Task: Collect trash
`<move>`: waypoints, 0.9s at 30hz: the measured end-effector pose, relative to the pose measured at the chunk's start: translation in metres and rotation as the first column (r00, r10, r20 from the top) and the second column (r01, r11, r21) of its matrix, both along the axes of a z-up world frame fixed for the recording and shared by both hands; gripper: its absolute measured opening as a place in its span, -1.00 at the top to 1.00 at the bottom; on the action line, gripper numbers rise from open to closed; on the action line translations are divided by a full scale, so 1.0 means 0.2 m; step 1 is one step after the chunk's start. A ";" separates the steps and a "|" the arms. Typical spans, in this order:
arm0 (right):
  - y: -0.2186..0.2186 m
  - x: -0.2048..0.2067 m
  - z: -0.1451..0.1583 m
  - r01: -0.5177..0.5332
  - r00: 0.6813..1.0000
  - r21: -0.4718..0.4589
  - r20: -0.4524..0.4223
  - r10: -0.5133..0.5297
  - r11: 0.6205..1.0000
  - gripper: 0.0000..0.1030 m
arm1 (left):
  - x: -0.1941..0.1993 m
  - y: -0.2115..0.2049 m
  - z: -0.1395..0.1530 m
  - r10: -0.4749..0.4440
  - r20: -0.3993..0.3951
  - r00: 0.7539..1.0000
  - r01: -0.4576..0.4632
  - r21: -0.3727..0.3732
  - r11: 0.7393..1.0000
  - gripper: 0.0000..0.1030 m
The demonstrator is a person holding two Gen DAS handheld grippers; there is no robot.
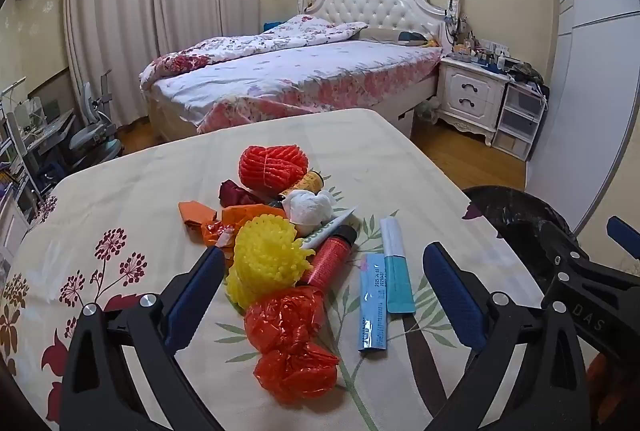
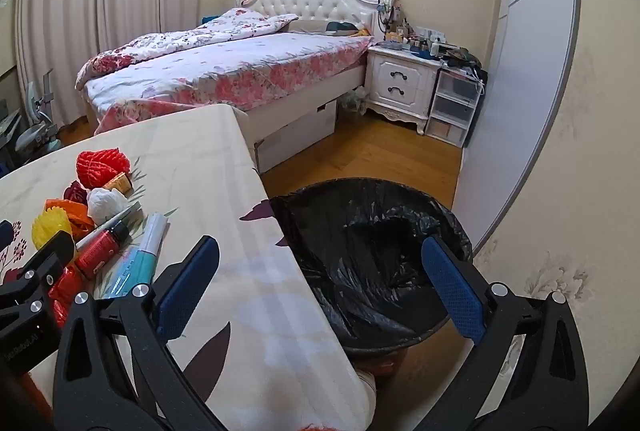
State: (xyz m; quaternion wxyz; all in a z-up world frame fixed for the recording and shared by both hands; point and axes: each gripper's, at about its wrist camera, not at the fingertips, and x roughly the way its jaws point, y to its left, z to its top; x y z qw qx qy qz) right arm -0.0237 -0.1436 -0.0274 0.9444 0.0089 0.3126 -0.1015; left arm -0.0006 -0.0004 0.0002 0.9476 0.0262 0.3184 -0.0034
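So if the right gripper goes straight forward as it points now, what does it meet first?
Most likely the black bag lining the trash bin, just past the table edge; the open right gripper holds nothing.

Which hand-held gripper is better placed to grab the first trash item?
Left. The left hand-held gripper hangs open over the trash pile; the right hand-held gripper straddles the table edge beside the bin.

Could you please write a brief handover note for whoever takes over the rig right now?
Left gripper: open, empty, over the trash pile.
Right gripper: open, empty, over the table edge and bin.
Trash on the floral-cloth table: red foam net, yellow foam net, crumpled red plastic, white tissue wad, teal-and-white tubes.
Black-lined bin looks empty.
Nothing collected; everything remains.
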 end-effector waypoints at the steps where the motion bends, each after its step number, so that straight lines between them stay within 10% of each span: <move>1: 0.00 0.00 0.00 0.001 1.000 -0.001 -0.001 -0.001 1.000 -0.92 | 0.00 0.00 0.00 0.001 0.002 1.000 -0.001 0.001 1.000 -0.87; 27: -0.01 -0.01 -0.02 0.001 1.000 0.000 -0.007 -0.001 1.000 -0.92 | 0.00 0.01 -0.03 0.006 -0.029 1.000 -0.006 -0.018 1.000 -0.87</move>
